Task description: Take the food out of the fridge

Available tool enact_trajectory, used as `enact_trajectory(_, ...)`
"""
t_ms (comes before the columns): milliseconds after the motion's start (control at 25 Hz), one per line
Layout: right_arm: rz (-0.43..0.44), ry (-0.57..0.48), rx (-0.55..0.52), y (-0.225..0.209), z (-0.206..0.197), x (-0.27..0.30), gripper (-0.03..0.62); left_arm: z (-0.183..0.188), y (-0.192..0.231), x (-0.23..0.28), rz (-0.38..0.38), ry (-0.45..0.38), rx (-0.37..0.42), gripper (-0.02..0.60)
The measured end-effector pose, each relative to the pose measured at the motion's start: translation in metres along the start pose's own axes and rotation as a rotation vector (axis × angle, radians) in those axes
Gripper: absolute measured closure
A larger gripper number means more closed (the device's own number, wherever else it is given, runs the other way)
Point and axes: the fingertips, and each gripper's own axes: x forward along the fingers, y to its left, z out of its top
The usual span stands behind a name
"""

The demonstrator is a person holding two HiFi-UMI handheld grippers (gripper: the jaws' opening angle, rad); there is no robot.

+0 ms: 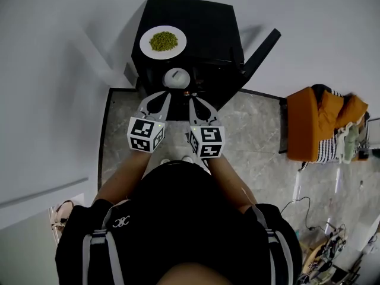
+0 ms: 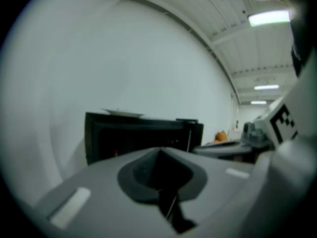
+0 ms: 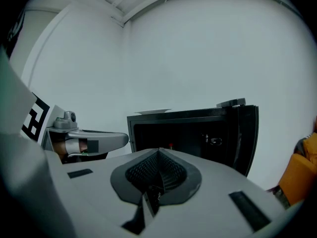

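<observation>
A small black fridge point(image 1: 208, 31) stands against the wall with its door point(image 1: 259, 55) swung open to the right. On its top sits a white plate of green food point(image 1: 163, 41). A white round container point(image 1: 176, 77) shows at the fridge's open front. My left gripper point(image 1: 161, 95) is just below and left of that container, shut with nothing between its jaws. My right gripper point(image 1: 193, 100) is beside it, also shut and empty. In the left gripper view my left gripper point(image 2: 161, 150) faces the dark fridge point(image 2: 143, 135); my right gripper point(image 3: 158, 150) faces the fridge point(image 3: 188, 133) too.
An orange seat point(image 1: 320, 123) piled with cloth stands on the floor to the right. Cables point(image 1: 309, 218) lie at the lower right. White walls close in the fridge behind and on the left. A sandal point(image 1: 61, 214) lies at the lower left.
</observation>
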Motion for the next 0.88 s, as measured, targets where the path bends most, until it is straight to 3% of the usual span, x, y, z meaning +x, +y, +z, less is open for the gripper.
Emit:
enact_trajectory(560,0.016,0.021,0.007,0.001,-0.008,0.001,0.594,-0.016,0.000,0.000,0.025,0.031,-0.072,0.578)
enact_trajectory(800,0.030,0.036,0.002,0.004,-0.012,-0.003,0.595,-0.038,0.002,-0.002,0.038,0.062,-0.194,0.578)
enact_trajectory(880,0.034,0.046,0.000,0.004,-0.015,-0.004,0.595,-0.053,0.003,-0.003,0.035,0.077,-0.297,0.575)
